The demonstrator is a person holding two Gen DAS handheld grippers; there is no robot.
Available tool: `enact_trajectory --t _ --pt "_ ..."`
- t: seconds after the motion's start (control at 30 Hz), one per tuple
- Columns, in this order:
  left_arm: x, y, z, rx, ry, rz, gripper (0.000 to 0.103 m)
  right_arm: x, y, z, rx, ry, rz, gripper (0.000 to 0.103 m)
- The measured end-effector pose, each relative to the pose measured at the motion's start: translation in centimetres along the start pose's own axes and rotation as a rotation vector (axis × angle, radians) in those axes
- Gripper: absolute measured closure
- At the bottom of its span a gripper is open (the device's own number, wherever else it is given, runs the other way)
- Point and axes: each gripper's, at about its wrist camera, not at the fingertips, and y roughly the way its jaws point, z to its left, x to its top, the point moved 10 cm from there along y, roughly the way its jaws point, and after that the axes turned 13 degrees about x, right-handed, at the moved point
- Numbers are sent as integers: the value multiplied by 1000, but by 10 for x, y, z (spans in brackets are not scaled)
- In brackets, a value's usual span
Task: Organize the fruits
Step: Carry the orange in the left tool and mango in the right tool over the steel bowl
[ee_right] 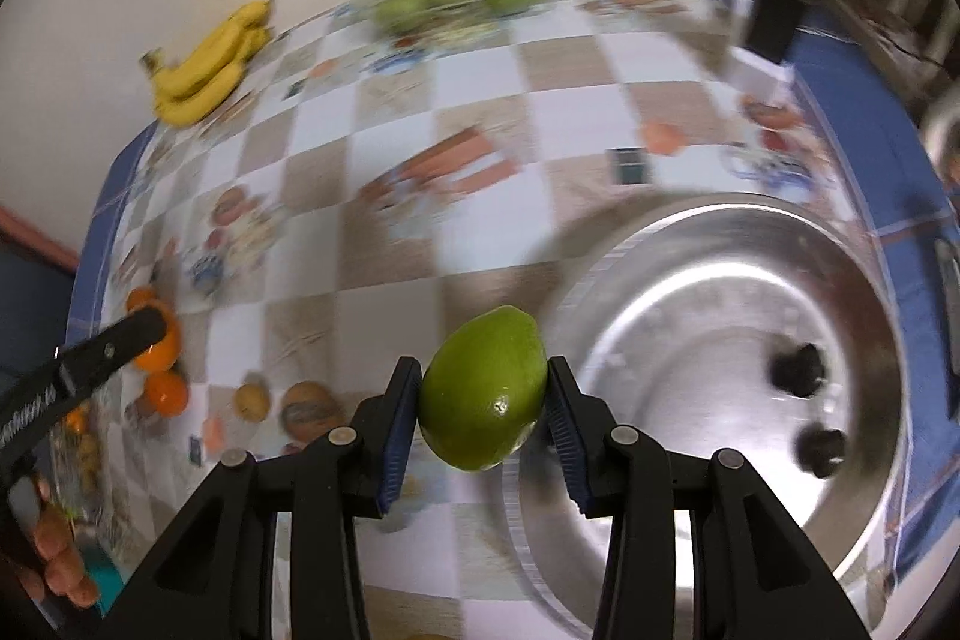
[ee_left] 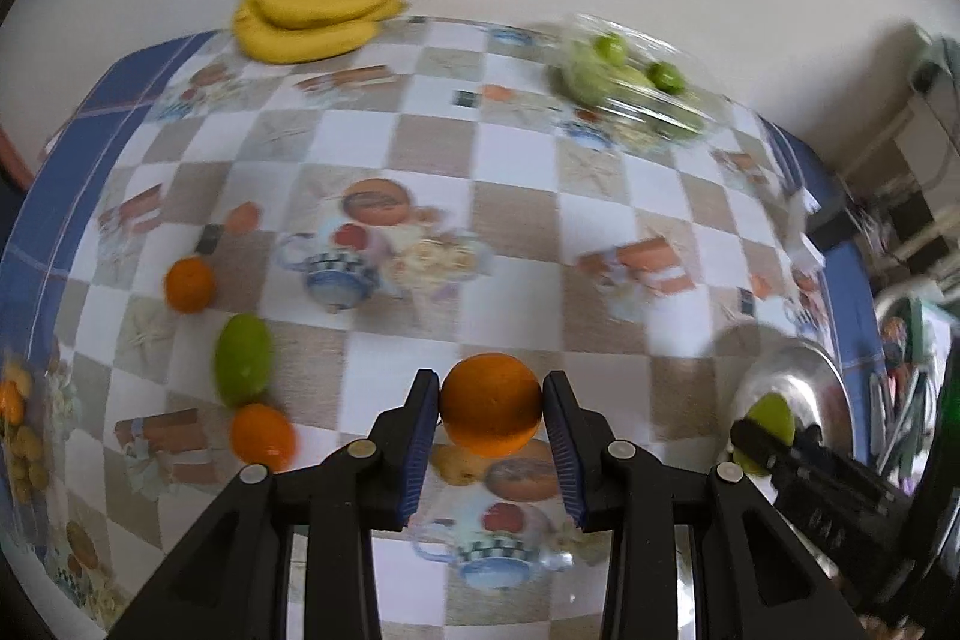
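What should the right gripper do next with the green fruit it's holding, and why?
Probably carry it a little further right, over the metal bowl, then open. The right gripper is shut on the green fruit, which hangs just at the bowl's near rim, not yet over its hollow. The left gripper holds an orange away from that path.

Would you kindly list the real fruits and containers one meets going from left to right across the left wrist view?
Small loose orange → green oval lime on the table → yellow banana bunch → orange held in the left gripper → clear plastic box of green fruit → green lime in the right gripper → shiny metal bowl.
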Motion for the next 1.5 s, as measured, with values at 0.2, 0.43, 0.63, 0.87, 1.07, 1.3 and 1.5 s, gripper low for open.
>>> enact_trajectory --t 0.2,0.43,0.63,0.87,1.07,1.3,1.5 --pt "-12 -13 -57 -45 137 -18 65 1 -16 -53 -92 113 -23 60" --pt "-37 -25 -129 -89 334 -49 65 -5 -26 -81 -94 190 -29 59" --pt "-52 -16 -165 -142 415 -45 65 -7 -30 -91 -81 223 -37 59" --pt "-50 3 -190 -161 443 -59 65 -7 -35 -111 -76 280 -54 59" --pt "-53 22 -209 -170 467 -51 65 -5 -37 -118 -77 294 -60 59" --pt "-56 32 -220 -169 486 -42 65 -3 -36 -117 -71 288 -56 59" --pt "-50 38 -207 -116 474 -53 65 -2 -30 -111 -52 272 -48 59"
